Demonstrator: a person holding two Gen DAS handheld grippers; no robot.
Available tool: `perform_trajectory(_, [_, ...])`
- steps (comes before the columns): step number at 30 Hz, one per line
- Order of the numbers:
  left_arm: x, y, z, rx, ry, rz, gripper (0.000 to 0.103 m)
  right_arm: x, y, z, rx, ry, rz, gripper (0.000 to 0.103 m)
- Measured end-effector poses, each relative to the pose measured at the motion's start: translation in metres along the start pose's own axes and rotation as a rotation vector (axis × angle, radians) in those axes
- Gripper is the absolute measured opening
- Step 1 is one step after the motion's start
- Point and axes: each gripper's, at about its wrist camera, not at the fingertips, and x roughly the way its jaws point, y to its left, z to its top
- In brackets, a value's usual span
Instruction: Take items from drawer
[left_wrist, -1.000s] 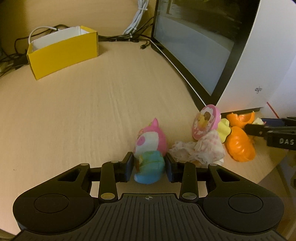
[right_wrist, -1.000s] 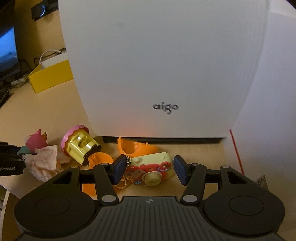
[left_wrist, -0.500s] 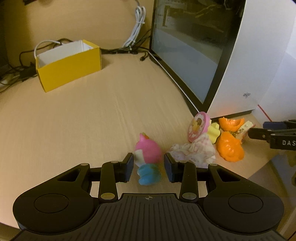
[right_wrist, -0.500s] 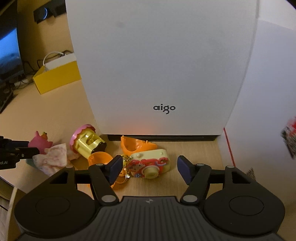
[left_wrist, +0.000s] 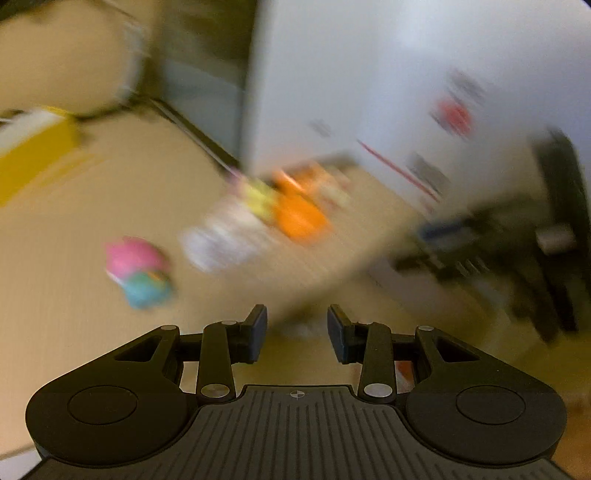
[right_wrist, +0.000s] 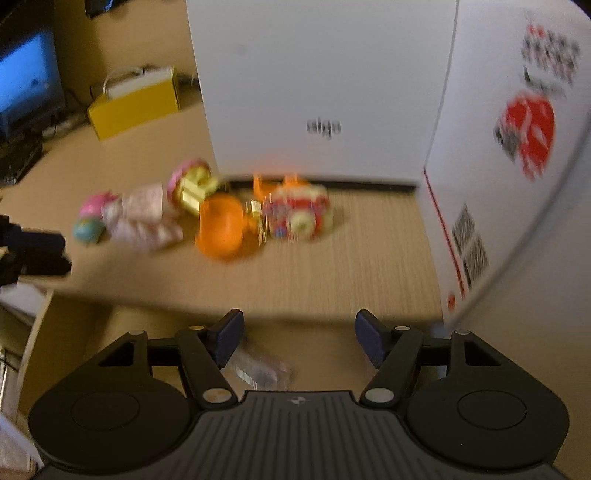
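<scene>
My left gripper (left_wrist: 297, 332) is open and empty, back over the desk's near edge. A pink-and-blue toy (left_wrist: 138, 269) lies on the desk to its front left, with a white frilly cloth (left_wrist: 229, 240) and an orange pumpkin shell (left_wrist: 299, 214) farther on. My right gripper (right_wrist: 299, 339) is open too, with nothing between its fingers. On the desk ahead of it lie a toy camera (right_wrist: 299, 210), the orange shell (right_wrist: 221, 225), a pink cupcake toy (right_wrist: 192, 181), the cloth (right_wrist: 144, 214) and the pink-and-blue toy (right_wrist: 90, 218). Both views are blurred.
A white computer case (right_wrist: 321, 85) stands right behind the toys. A white carton with a red logo (right_wrist: 517, 147) walls the right side. A yellow box (right_wrist: 136, 103) sits far left. Something clear and crinkled (right_wrist: 258, 369) lies below the desk edge (right_wrist: 147, 299).
Both grippers have drawn back from the toys towards the desk edge. The left no longer has the pink-and-blue toy between its fingers, and the right has left the toy camera on the desk.
</scene>
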Motion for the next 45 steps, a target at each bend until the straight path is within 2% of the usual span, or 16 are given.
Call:
perform_trajectory(3, [0.029,-0.012,-0.012,0.040,0.121,-0.041,0.040,0.011,0.001,-0.014,-0.013,0.098,0.040,0.070])
perform_trajectory(5, [0.045,-0.013,-0.021,0.015,0.180,-0.043,0.040,0.021,0.010,-0.025,-0.064,0.154,0.054,0.070])
perform_trajectory(7, [0.053,-0.009,-0.028,-0.023,0.214,-0.042,0.039,0.034,0.020,-0.031,-0.123,0.183,0.060,0.070])
perform_trajectory(11, [0.058,-0.006,-0.037,-0.010,0.281,-0.046,0.039,0.063,0.042,-0.032,-0.244,0.231,0.084,0.070])
perform_trajectory(14, [0.054,0.000,-0.042,-0.041,0.282,-0.042,0.039,0.084,0.048,-0.032,-0.295,0.316,0.102,0.070])
perform_trajectory(18, [0.049,0.014,-0.053,-0.150,0.260,-0.030,0.039,0.096,0.032,-0.028,-0.149,0.399,0.093,0.070])
perform_trajectory(22, [0.056,0.018,-0.054,-0.193,0.247,-0.020,0.039,0.104,0.016,-0.036,0.013,0.493,0.059,0.070])
perform_trajectory(23, [0.057,0.018,-0.055,-0.194,0.249,-0.019,0.039,0.106,0.014,-0.040,0.064,0.517,0.076,0.070])
perform_trajectory(24, [0.057,0.017,-0.056,-0.192,0.252,-0.018,0.039,0.107,0.012,-0.044,0.129,0.533,0.131,0.070])
perform_trajectory(26, [0.059,0.017,-0.057,-0.188,0.262,-0.016,0.039,0.108,0.015,-0.046,0.233,0.521,0.290,0.069])
perform_trajectory(29, [0.060,0.017,-0.056,-0.184,0.275,-0.008,0.039,0.098,0.025,-0.039,0.268,0.453,0.437,0.068])
perform_trajectory(31, [0.065,0.017,-0.054,-0.192,0.281,0.003,0.039,0.086,0.029,-0.032,0.216,0.398,0.416,0.068])
perform_trajectory(35, [0.082,0.016,-0.048,-0.210,0.310,0.058,0.039,0.057,0.025,-0.031,0.074,0.304,0.237,0.068])
perform_trajectory(38, [0.085,-0.003,-0.043,-0.044,0.289,0.032,0.039,0.040,0.016,-0.039,0.014,0.265,0.162,0.068])
perform_trajectory(42, [0.094,-0.024,-0.038,0.124,0.297,-0.065,0.039,0.025,0.001,-0.051,0.029,0.257,0.178,0.068])
perform_trajectory(45, [0.110,-0.031,-0.035,0.184,0.315,-0.051,0.039,0.026,-0.003,-0.059,0.026,0.267,0.184,0.068])
